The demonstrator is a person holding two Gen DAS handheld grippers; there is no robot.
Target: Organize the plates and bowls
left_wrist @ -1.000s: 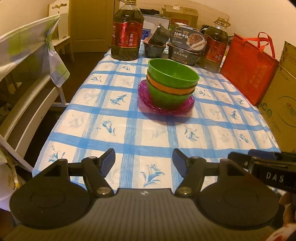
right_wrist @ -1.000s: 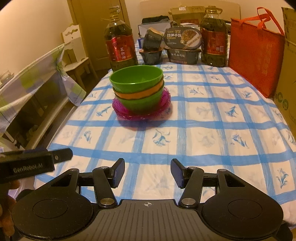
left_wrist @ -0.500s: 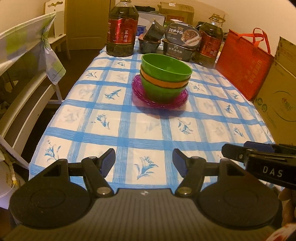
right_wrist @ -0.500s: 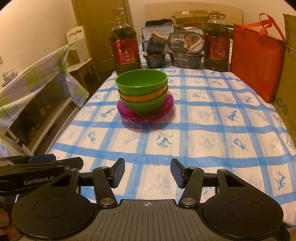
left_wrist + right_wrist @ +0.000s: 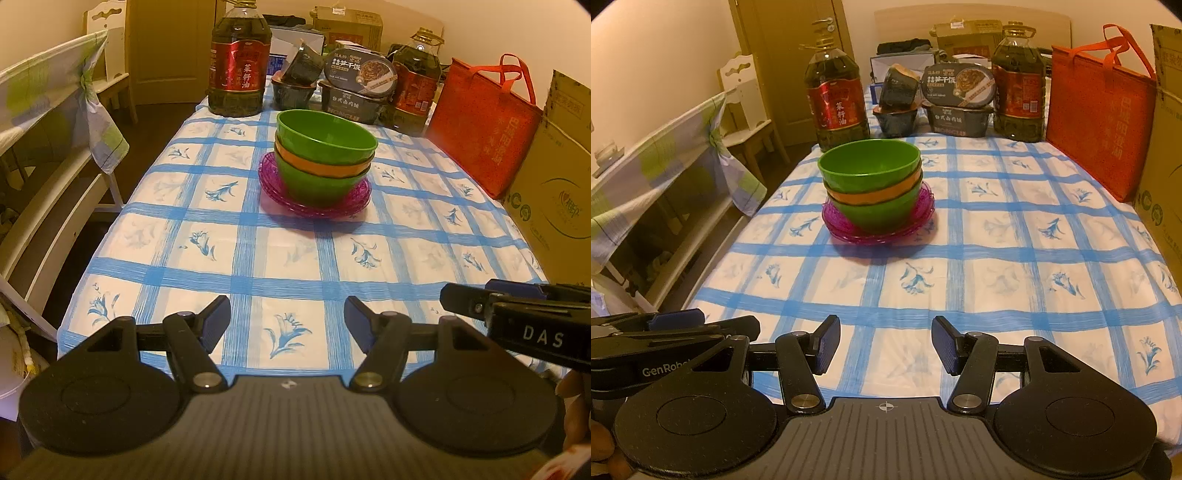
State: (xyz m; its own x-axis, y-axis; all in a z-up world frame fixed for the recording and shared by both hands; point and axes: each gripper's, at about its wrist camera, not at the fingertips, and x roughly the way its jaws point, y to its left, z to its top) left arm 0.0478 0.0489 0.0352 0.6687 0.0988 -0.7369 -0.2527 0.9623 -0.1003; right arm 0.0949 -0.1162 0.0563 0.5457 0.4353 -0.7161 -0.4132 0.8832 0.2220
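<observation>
A stack of three bowls stands on magenta plates in the middle of the checked table: a green bowl on top, an orange bowl under it, a green bowl at the bottom. The stack also shows in the right wrist view, with the top green bowl and the plates. My left gripper is open and empty over the table's near edge. My right gripper is open and empty, also at the near edge, well short of the stack.
Two large oil bottles, dark food containers and cardboard boxes stand at the far end. A red bag and a carton line the right side. A chair with a cloth stands on the left.
Both grippers have drawn back toward the near edge and risen a little; the stack looks farther away. The bowls and plates have not moved. Both stay open.
</observation>
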